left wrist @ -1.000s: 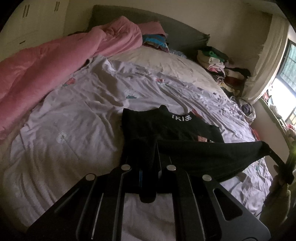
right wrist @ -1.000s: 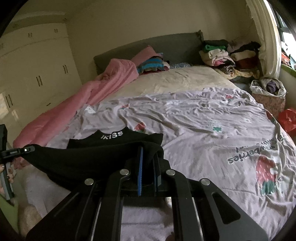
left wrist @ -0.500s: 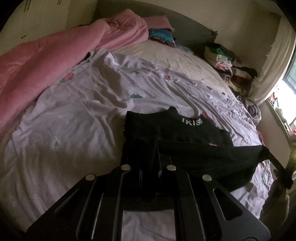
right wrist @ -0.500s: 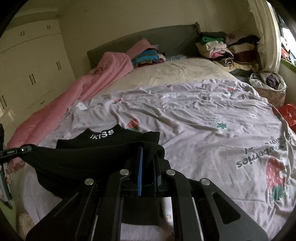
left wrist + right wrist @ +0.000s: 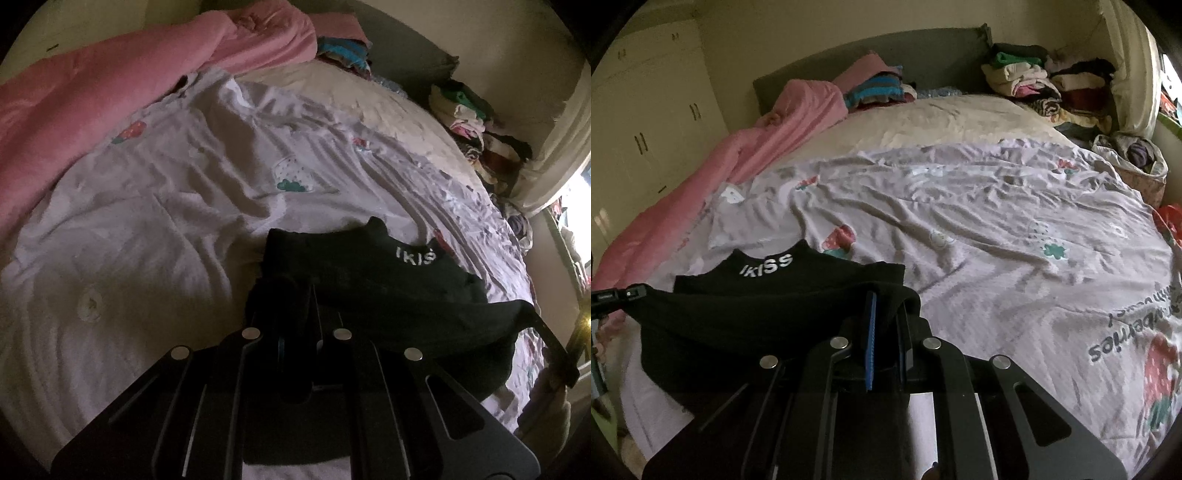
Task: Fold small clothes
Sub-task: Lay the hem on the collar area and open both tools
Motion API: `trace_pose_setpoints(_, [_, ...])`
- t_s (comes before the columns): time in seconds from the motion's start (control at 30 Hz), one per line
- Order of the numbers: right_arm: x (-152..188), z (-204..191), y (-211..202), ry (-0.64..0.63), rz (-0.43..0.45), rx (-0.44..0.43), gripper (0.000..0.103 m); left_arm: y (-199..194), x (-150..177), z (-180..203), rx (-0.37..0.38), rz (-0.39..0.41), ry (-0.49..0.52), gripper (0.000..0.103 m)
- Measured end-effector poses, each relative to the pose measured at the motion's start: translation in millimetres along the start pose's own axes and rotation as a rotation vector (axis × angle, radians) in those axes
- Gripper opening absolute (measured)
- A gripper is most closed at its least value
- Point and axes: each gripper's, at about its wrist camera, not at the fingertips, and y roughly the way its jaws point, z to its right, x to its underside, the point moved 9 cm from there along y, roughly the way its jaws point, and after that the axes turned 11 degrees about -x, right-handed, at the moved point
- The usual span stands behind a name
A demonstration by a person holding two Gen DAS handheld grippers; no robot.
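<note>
A small black garment (image 5: pixel 369 280) with white lettering "iKISS" lies on the lilac printed bed cover (image 5: pixel 147 229). My left gripper (image 5: pixel 295 310) is shut on its near left corner. My right gripper (image 5: pixel 886 314) is shut on its near right corner; the garment (image 5: pixel 768 295) shows there too. The near edge is stretched between both grippers and held above the part that lies flat. The right gripper shows at the right edge of the left wrist view (image 5: pixel 554 347), and the left gripper at the left edge of the right wrist view (image 5: pixel 617 295).
A pink quilt (image 5: pixel 92 92) lies along the left side of the bed. Stacks of folded clothes (image 5: pixel 1034 77) sit at the head, right, and a striped pile (image 5: pixel 879 88) by the grey headboard. A bag of clothes (image 5: pixel 1137 158) stands at the right. Cupboards (image 5: pixel 646 122) line the left wall.
Both grippers have moved forward over the bed with the near edge of the black garment, carrying it over the flat part toward the lettered neckline.
</note>
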Motion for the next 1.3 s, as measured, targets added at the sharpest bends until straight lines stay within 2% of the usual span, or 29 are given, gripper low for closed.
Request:
trace_pose_setpoints(0.17, [0,11,26,0.023,-0.031,0.048,0.009,21,-6,3,-0.016,-0.013,-0.006,0.006])
trace_pose_setpoints(0.23, [4,14,31,0.028,-0.043,0.060,0.014,23,-7,4,0.004,-0.007,-0.032,0.011])
trace_pose_setpoints(0.27, [5,15,32,0.031,-0.042,0.069,0.017,20,-8,4,0.003,0.008,-0.035,0.023])
trace_pose_setpoints(0.3, [6,16,30,0.030,-0.036,0.075,0.028,17,-8,5,0.005,0.025,-0.034,0.032])
trace_pose_setpoints(0.33, [6,17,27,0.024,-0.022,0.086,0.045,9,-9,6,0.000,0.060,-0.034,0.054])
trace_pose_setpoints(0.37, [7,16,23,0.022,-0.010,0.086,0.046,1,-11,5,-0.019,0.098,-0.032,0.061])
trace_pose_setpoints(0.4, [7,16,18,0.019,0.008,0.080,0.046,-9,-12,5,-0.038,0.138,-0.021,0.064])
trace_pose_setpoints(0.53, [9,1,-6,-0.016,0.055,0.033,0.046,-31,-6,17,-0.043,0.197,0.038,0.064])
trace_pose_setpoints(0.6, [13,-13,-15,-0.063,0.060,0.015,0.045,-36,3,26,-0.039,0.208,0.072,0.061])
trace_pose_setpoints(0.63, [18,-24,-18,-0.092,0.049,-0.018,0.037,-37,12,33,-0.034,0.208,0.103,0.048])
trace_pose_setpoints(0.67, [22,-31,-18,-0.109,0.036,-0.039,0.030,-37,20,36,-0.046,0.207,0.129,0.029])
trace_pose_setpoints(0.7, [27,-40,-19,-0.130,0.020,-0.053,0.021,-36,28,39,-0.062,0.205,0.147,0.022])
trace_pose_setpoints(0.73, [34,-48,-18,-0.156,-0.001,-0.072,0.019,-31,40,42,-0.067,0.191,0.171,0.008])
trace_pose_setpoints(0.77, [40,-54,-15,-0.171,-0.023,-0.083,0.018,-26,49,45,-0.068,0.172,0.193,0.002])
trace_pose_setpoints(0.83, [52,-62,-7,-0.193,-0.066,-0.088,0.017,-4,67,46,-0.120,0.115,0.254,0.002])
trace_pose_setpoints(0.9, [61,-63,4,-0.210,-0.106,-0.067,0.016,16,71,42,-0.163,0.079,0.271,0.002])
trace_pose_setpoints(1.07, [73,-48,45,-0.185,-0.196,-0.004,0.015,26,62,36,-0.198,0.098,0.258,0.002])
trace_pose_setpoints(1.3, [47,-39,80,-0.133,-0.191,-0.016,0.013,50,37,38,-0.222,0.070,0.231,0.002])
